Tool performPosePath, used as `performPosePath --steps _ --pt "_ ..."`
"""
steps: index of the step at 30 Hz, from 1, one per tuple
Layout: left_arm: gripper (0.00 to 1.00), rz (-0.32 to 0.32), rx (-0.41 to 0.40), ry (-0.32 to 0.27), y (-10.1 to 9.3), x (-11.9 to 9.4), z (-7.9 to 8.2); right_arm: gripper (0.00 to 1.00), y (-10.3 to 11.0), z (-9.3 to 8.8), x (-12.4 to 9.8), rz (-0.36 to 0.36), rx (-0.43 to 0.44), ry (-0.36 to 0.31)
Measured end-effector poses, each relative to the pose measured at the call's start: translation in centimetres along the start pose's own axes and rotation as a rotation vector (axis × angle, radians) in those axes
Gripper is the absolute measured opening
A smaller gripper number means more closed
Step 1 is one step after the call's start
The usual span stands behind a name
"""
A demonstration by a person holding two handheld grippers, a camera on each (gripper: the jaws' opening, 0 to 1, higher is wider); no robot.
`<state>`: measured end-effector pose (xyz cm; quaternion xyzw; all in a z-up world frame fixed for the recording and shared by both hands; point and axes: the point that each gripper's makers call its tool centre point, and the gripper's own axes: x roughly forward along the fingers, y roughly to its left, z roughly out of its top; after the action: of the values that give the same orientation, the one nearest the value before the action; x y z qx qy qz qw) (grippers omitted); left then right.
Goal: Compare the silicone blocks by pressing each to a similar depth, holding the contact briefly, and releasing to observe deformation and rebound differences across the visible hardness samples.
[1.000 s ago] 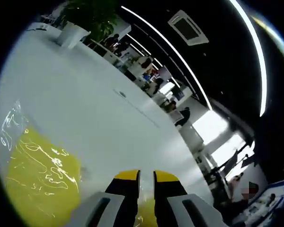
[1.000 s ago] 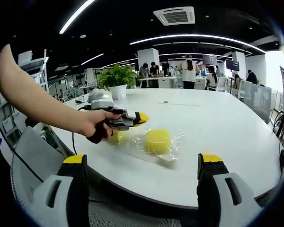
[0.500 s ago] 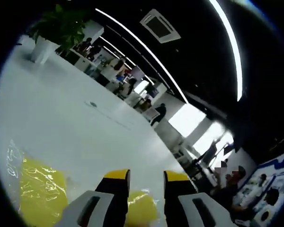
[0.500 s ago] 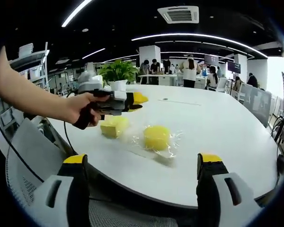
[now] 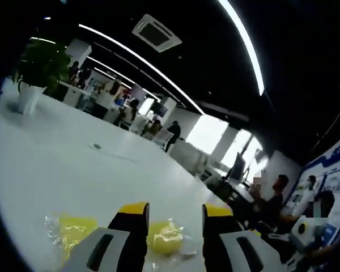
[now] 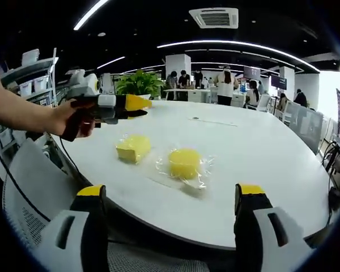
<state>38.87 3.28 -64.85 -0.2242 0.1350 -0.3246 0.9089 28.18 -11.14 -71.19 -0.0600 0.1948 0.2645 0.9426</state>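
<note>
White round table (image 6: 260, 153) carries two bagged yellow silicone blocks (image 6: 185, 163) ahead of the right gripper's (image 6: 169, 195) wide-apart jaws, the left gripper (image 6: 137, 106), jaws slightly apart, raised above them beside a potted plant (image 6: 140, 85).

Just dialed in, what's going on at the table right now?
A person is comparing two yellow silicone blocks on the white table. The left gripper, held in the person's hand, hovers above the square block, not touching it, jaws slightly apart. The round block lies in clear wrap to its right. The right gripper waits near the table edge, jaws wide open and empty.
</note>
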Motion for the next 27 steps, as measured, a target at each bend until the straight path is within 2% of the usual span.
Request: performPosePath --steps 1,4,6,8,11,15,17,20,25,27 --pt "0.42 0.008 0.042 -0.003 0.4 -1.0 0.5 0.84 0.0 -0.1 0.1 -0.008 -0.026 0.007" --pt "0.47 0.017 0.12 0.007 0.6 -3.4 1.1 0.83 -0.1 0.0 0.1 -0.01 -0.021 -0.002" --pt "0.51 -0.011 0.192 0.023 -0.1 -5.4 1.2 0.82 -0.2 0.1 0.1 -0.015 -0.019 -0.006" --pt "0.55 -0.026 0.231 0.049 -0.5 -7.3 0.9 0.82 -0.2 0.1 0.1 -0.019 -0.024 -0.006" --pt "0.61 -0.01 0.253 0.061 -0.6 -9.8 0.7 0.82 -0.3 0.2 0.1 -0.021 -0.023 -0.007" --pt "0.66 0.069 0.258 0.063 0.9 -13.1 0.4 0.84 -0.1 0.4 0.1 -0.007 0.015 -0.02" --pt "0.72 0.118 0.299 0.06 1.6 -14.5 0.0 0.86 -0.2 0.3 0.0 -0.012 0.016 -0.017" --pt "0.83 0.164 0.371 0.094 2.3 -16.0 -1.5 0.86 -0.1 0.3 0.0 -0.011 0.015 -0.016" --pt "0.87 0.203 0.34 0.1 2.7 -17.7 -3.3 0.86 0.0 0.2 -0.1 -0.005 0.01 -0.012" --pt "0.87 0.217 0.293 0.086 2.9 -18.1 -3.7 0.86 0.0 0.2 -0.1 -0.003 0.009 -0.011"
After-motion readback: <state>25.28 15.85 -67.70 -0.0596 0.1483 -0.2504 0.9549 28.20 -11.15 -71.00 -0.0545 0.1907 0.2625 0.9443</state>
